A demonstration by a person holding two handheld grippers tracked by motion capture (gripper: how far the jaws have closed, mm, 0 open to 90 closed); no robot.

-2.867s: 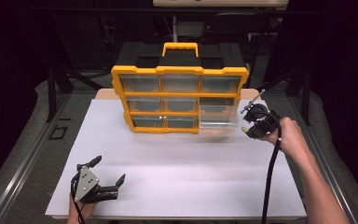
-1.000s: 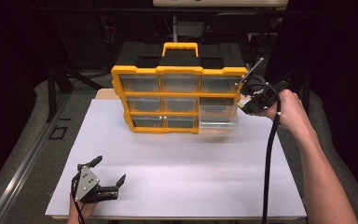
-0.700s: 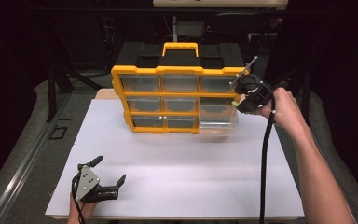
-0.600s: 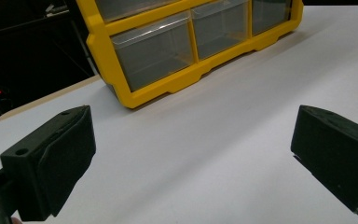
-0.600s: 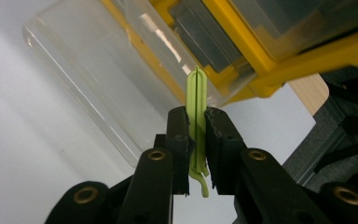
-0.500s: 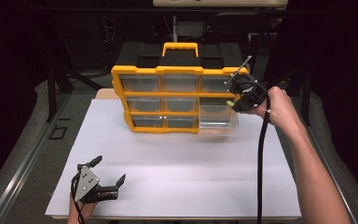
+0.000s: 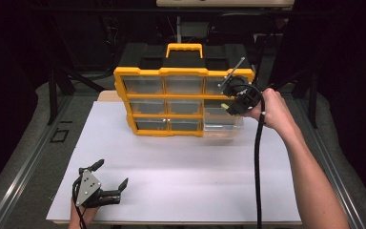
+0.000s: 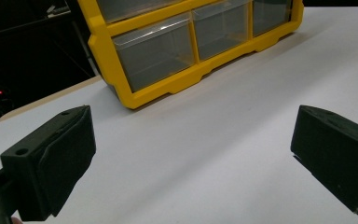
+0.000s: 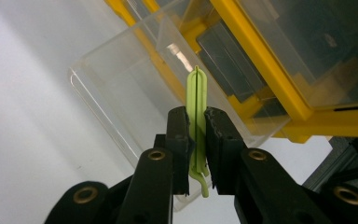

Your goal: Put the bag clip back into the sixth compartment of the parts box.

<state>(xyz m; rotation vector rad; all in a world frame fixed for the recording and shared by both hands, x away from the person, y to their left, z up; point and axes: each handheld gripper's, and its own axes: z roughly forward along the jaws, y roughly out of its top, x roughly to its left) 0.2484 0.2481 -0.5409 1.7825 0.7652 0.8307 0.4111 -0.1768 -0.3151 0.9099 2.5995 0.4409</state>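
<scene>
Right gripper (image 9: 196, 140) moved in, green clip (image 9: 197, 105) clamped above clear drawer (image 9: 121, 93).

A pale green clip (image 9: 197, 100) sits in black jaws. The organizer (image 7: 124, 86) is yellow with clear drawers (image 9: 121, 88) and a black top, on a white worktop (image 7: 186, 171).
</scene>
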